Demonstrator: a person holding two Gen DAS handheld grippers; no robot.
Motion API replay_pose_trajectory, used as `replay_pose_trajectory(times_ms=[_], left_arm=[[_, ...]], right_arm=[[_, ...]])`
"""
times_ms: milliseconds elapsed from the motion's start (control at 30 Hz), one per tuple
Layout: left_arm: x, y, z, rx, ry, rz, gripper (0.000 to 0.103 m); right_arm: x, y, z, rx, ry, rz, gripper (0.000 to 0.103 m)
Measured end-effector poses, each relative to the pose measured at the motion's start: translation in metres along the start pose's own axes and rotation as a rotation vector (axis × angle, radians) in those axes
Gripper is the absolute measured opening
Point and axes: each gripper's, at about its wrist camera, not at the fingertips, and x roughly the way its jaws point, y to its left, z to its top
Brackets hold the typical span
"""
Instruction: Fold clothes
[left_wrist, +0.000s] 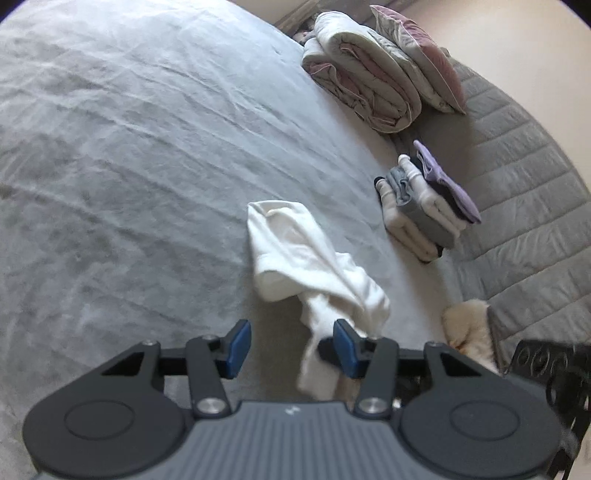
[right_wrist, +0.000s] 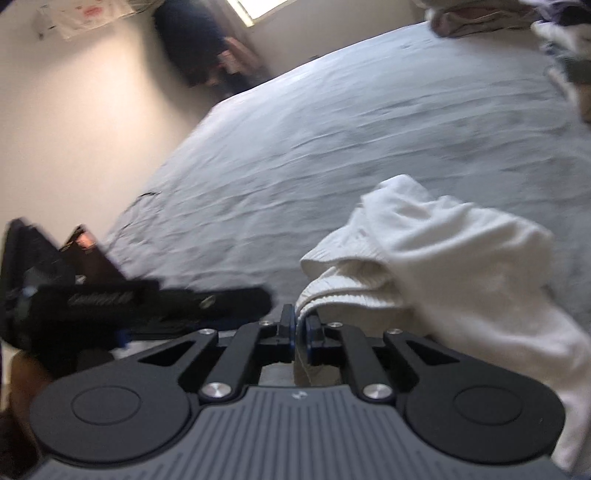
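Observation:
A crumpled white garment (left_wrist: 295, 254) lies on the grey bed sheet (left_wrist: 147, 147), and one end trails down toward me. My left gripper (left_wrist: 293, 349) is open just above the sheet. That trailing end hangs between its blue pads (left_wrist: 240, 347), close to the right one, and the pads do not press on it. In the right wrist view my right gripper (right_wrist: 300, 328) is shut on the ribbed hem of the same white garment (right_wrist: 443, 258), which bunches up to the right. The left gripper (right_wrist: 147, 299) shows there as a dark blur at the left.
A stack of folded clothes (left_wrist: 424, 206) sits by the grey quilted cover (left_wrist: 517, 184). A rolled quilt (left_wrist: 362, 85) and a pillow (left_wrist: 421, 55) lie beyond it. A fluffy cream item (left_wrist: 469, 328) rests at the right edge. The sheet (right_wrist: 332, 129) runs to a wall.

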Motion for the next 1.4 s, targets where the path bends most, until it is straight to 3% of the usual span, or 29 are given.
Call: replay_pose_trajectory(times_ms=[367, 633, 800, 967, 1133, 1233, 1333, 1400], left_arm=[[-0.01, 0.033, -0.002, -0.125, 0.002, 0.03, 0.049], [-0.012, 0.048, -0.005, -0.157, -0.003, 0.121, 0.048], [-0.012, 0.054, -0.008, -0.152, -0.006, 0.123, 0.048], [0.0, 0.064, -0.008, -0.206, -0.021, 0.127, 0.036], [0.007, 0.066, -0.007, -0.22, -0.066, 0.146, 0.006], [0.005, 0.06, -0.006, -0.186, -0.117, 0.183, 0.005], [-0.002, 0.047, -0.001, -0.08, -0.169, 0.272, 0.004], [-0.008, 0.042, 0.005, -0.033, -0.19, 0.293, 0.004]], right_arm=[[0.013, 0.054, -0.025, -0.171, 0.114, 0.139, 0.008], [0.031, 0.069, -0.045, -0.255, 0.285, 0.182, 0.009], [0.039, 0.07, -0.056, -0.301, 0.377, 0.172, 0.009], [0.042, 0.064, -0.059, -0.299, 0.405, 0.159, 0.009], [0.036, 0.062, -0.056, -0.298, 0.39, 0.164, 0.009], [0.035, 0.06, -0.053, -0.282, 0.371, 0.166, 0.009], [0.037, 0.06, -0.047, -0.258, 0.349, 0.164, 0.009], [0.041, 0.065, -0.041, -0.254, 0.334, 0.167, 0.009]])
